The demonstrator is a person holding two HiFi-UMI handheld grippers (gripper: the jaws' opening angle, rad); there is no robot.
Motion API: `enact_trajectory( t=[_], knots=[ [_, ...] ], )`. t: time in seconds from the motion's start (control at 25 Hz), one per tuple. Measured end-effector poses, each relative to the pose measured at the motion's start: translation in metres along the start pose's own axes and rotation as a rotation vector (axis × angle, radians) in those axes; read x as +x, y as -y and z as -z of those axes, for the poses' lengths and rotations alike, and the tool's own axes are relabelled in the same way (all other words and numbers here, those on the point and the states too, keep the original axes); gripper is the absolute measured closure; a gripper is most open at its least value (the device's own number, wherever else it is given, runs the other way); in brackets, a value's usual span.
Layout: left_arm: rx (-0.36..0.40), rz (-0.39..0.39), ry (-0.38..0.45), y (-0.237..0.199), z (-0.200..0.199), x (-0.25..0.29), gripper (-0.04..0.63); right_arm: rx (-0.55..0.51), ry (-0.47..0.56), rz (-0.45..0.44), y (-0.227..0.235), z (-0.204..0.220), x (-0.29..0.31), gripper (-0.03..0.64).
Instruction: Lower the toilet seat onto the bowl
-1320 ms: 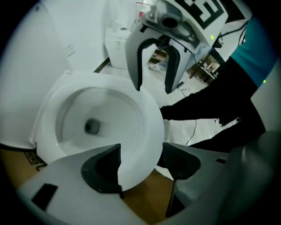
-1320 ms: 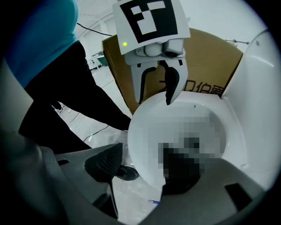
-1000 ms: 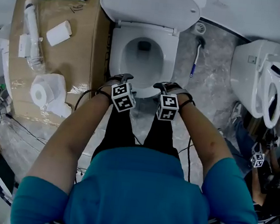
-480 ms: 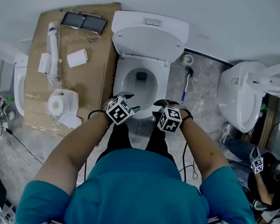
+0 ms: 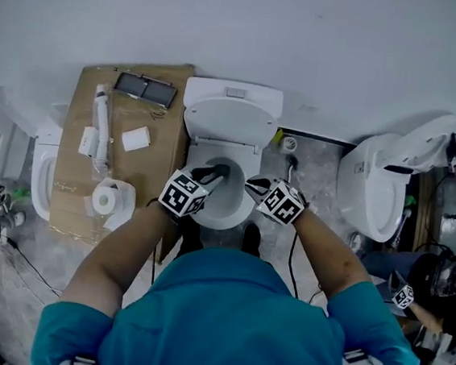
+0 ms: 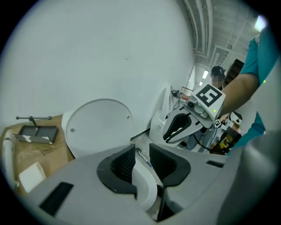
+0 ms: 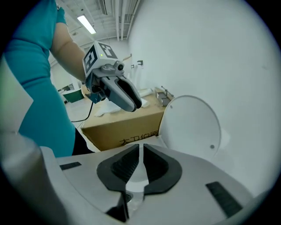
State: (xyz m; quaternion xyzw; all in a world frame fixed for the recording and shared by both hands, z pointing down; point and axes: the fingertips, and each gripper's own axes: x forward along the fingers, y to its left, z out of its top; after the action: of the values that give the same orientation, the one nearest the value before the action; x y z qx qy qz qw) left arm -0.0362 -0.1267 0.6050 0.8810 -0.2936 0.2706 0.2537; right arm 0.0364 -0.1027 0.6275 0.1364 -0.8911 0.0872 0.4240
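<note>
Left gripper (image 6: 141, 152): released. Its jaws have just been closing, but a clear gap remains and nothing sits between the pads; only white porcelain shows beyond them. It hangs above the left half of the bowl (image 5: 228, 199).
Right gripper (image 7: 140, 152): released. Its jaws have just been closing and are drawn in to a thin slit, gripping nothing. It hangs above the bowl's right half, just beside the other tool.
Toilet seat (image 5: 228, 221): as far as the head view shows, the white ring lies flat on the bowl below both tools, apart from them.
Lid (image 5: 230, 121): raised, standing at the far side of the bowl against the wall (image 5: 324, 42).
Left of the toilet: a cardboard box (image 5: 149, 179) touching it, with a paper roll (image 5: 106, 199) at its near end and a white tube (image 5: 102, 124) farther back.
Right of the toilet: a second toilet (image 5: 369, 192), well apart.
</note>
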Motion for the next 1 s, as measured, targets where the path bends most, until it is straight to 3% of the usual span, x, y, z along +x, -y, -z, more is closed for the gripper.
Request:
enact_trajectory(
  t=[0.4,0.72,1.0],
  knots=[
    [-0.033,-0.09,0.276,-0.013,-0.137,-0.074,0.589,0.126,0.25,0.156,0.06,-0.107,-0.106,0.615],
    [-0.053,-0.073,0.453,0.001,-0.221,-0.128,0.591,0.267,0.438,0.194,0.082,-0.16,-0.174,0.618],
    [-0.057,-0.044,0.568,0.013,-0.266,-0.174,0.592,0.282,0.569,0.253,0.094,-0.201,-0.239,0.618]
  ],
)
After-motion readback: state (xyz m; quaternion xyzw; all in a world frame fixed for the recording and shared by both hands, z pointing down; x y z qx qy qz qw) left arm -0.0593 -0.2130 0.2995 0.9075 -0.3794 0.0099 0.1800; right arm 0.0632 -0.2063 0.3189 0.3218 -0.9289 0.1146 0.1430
